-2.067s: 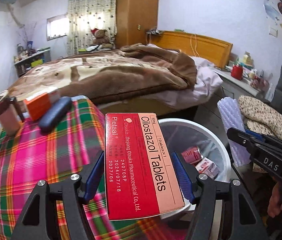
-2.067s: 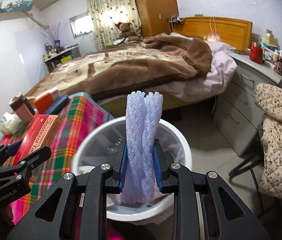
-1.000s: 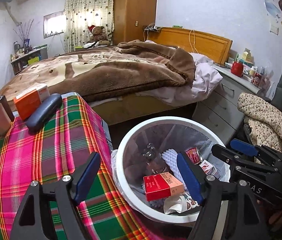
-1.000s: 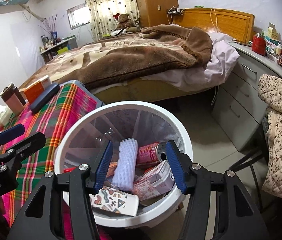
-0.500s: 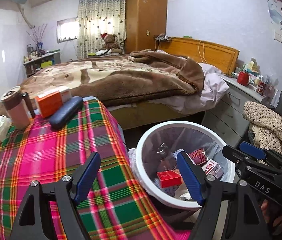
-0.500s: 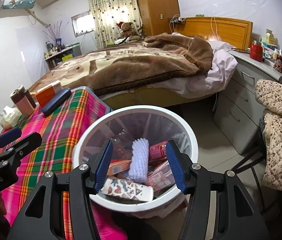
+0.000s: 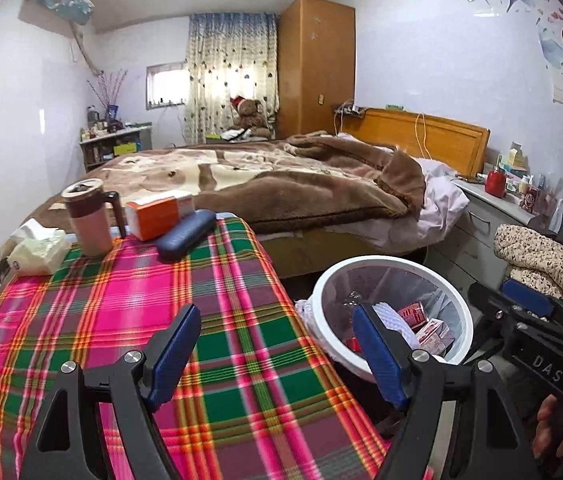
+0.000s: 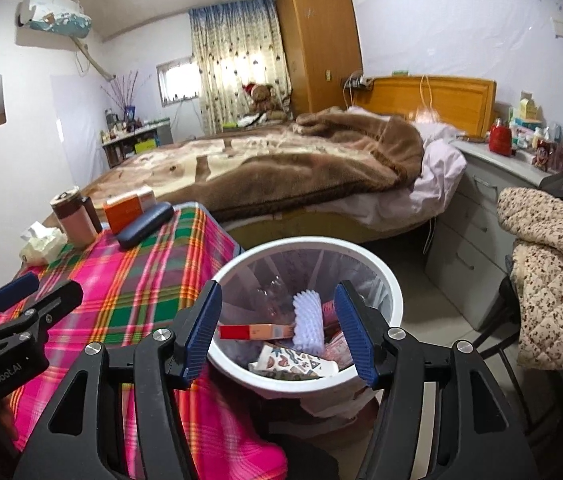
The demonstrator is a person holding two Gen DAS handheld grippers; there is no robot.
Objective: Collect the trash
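Note:
A white trash bin (image 8: 395, 300) stands on the floor right of the plaid-covered table (image 7: 121, 308); it also shows in the left wrist view (image 7: 463, 316). Inside lie a red medicine box (image 8: 255, 332), a lavender foam sleeve (image 8: 308, 320), a patterned packet (image 8: 297, 362) and other wrappers. My left gripper (image 7: 277, 354) is open and empty above the table's right edge. My right gripper (image 8: 279, 334) is open and empty above the bin's near rim.
At the table's far end stand a brown mug (image 7: 87, 216), an orange box (image 7: 159, 214), a dark blue case (image 7: 185, 234) and a tissue pack (image 7: 37, 252). Behind lies a bed (image 7: 281, 184). A grey dresser (image 8: 477, 216) and a chair with a floral blanket (image 8: 549, 264) stand right.
Both grippers let go of their loads: the red box and the foam sleeve now lie in the bin. Both grippers then pulled back and up; the left one swung left over the table.

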